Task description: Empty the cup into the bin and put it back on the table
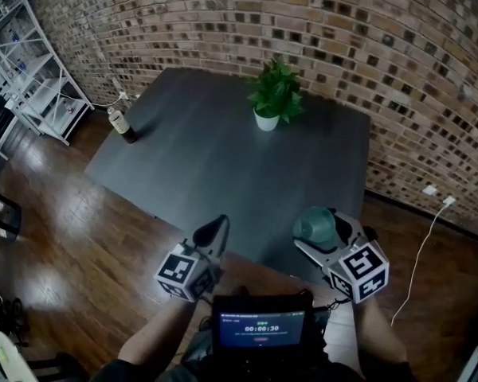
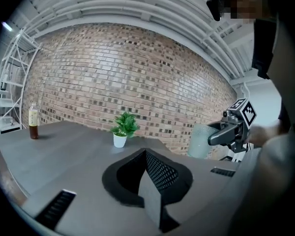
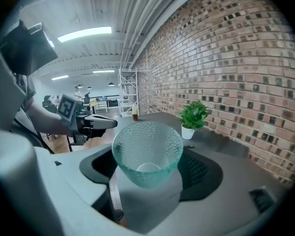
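Cup (image 3: 147,151) gripped in rt tongs (image 1: 323,239), at table (image 1: 215,173) near edge.

- Tabletop (image 1: 207,161): on the floor (image 1: 80,237), before the brick wall (image 1: 263,22).
- Potted plant (image 1: 275,98): on the tabletop, far side, right of centre.
- Bottle (image 1: 121,123): on the tabletop's left corner, well apart from the plant.
- Shelf rack (image 1: 32,78): on the floor, left of the tabletop.
- Left claw (image 1: 215,231), right claw (image 1: 323,237): side by side at the tabletop's near edge.
- Cup (image 1: 313,224): between the right claw's jaws.
- Screen (image 1: 260,325): nearer than both claws, between them.
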